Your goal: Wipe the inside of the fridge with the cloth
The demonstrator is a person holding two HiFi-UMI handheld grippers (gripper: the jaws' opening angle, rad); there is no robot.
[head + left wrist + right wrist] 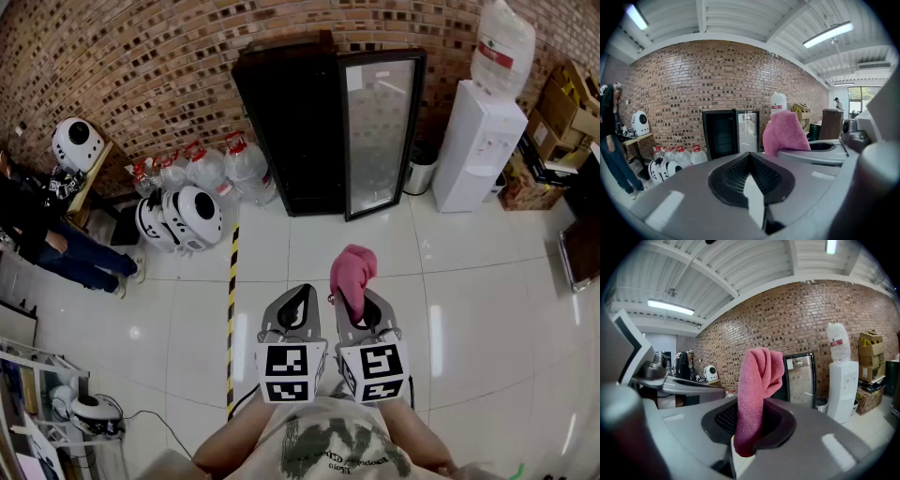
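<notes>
Facing the tall black glass-door fridge (286, 131), well apart from it.
The right gripper (356, 302) is pinching the pink terry cloth (352, 267) upright; the left gripper (302, 292) beside it is pressing its jaws together, empty.

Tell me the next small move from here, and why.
Probably step forward and carry the right gripper toward the fridge. That gripper is already shut on the pink cloth, and the fridge's glass door stands open. A stretch of floor lies between the grippers and the fridge, so the cloth cannot reach the inside yet. The left gripper is shut and empty.
</notes>
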